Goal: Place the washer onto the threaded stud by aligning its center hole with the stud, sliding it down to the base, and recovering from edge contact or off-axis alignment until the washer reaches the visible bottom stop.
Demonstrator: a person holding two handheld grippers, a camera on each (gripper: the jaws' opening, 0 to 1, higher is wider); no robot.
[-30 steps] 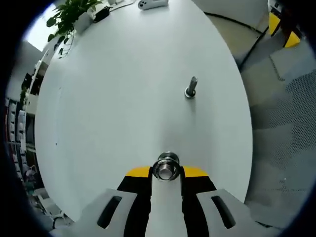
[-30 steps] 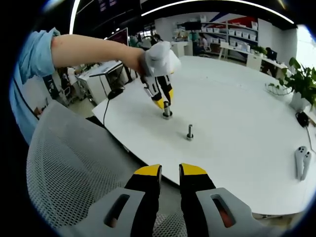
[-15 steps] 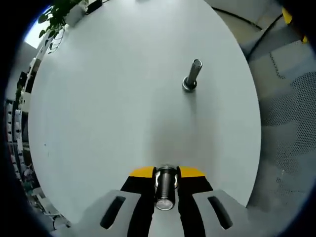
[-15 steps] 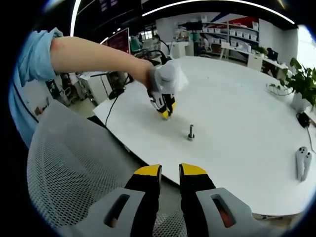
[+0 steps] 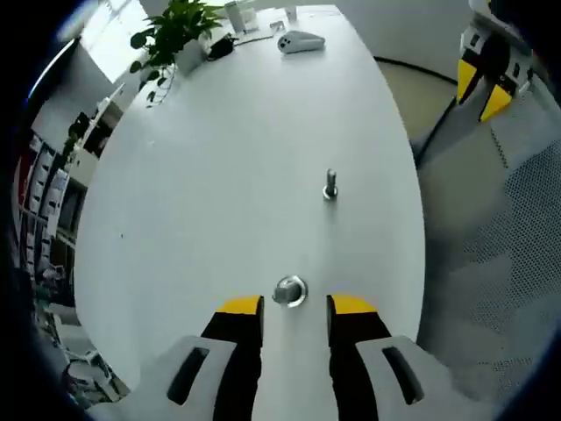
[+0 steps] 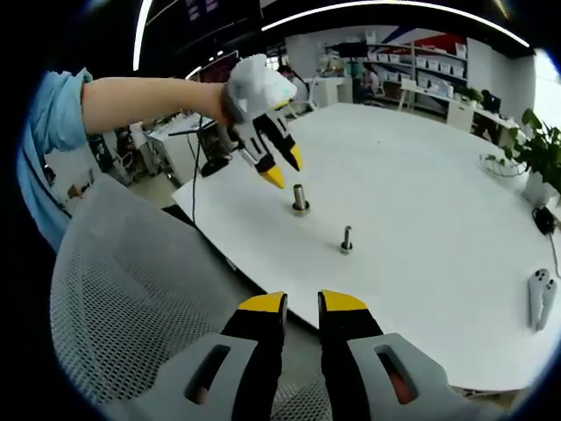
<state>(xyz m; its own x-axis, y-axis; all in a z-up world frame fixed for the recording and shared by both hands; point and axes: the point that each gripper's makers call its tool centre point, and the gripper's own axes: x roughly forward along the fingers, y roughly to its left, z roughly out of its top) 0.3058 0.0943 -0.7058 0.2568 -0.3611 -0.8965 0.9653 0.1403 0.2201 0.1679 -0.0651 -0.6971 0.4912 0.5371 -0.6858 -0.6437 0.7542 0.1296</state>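
Left gripper view: the left gripper [image 5: 294,307] is being held above the near part of the white round table [image 5: 202,175], with its yellow-tipped jaws spread apart and nothing between them. Just beyond the jaw tips, a short metal stud with a washer-like flange [image 5: 289,290] is standing upright on the table, apart from both jaws. Farther off and slightly to the right, a thinner threaded stud [image 5: 330,186] is standing upright on its base. At the far end of the table a potted plant [image 5: 171,31] and a pale controller [image 5: 301,41] are being shown. The right gripper [image 5: 487,73] is entering at the upper right, off the table edge.

Right gripper view: the right gripper [image 6: 302,307] is being held off the near table edge, above a grey mesh chair [image 6: 131,298]; its jaws are set narrow with a small gap, and nothing is gripped. The left gripper [image 6: 282,167] is being held by a gloved hand [image 6: 254,88], raised above the table with jaws parted. The flanged stud [image 6: 300,199] is standing just below and right of it, untouched. The thin stud [image 6: 346,239] is standing nearer and to the right, well apart from both grippers.
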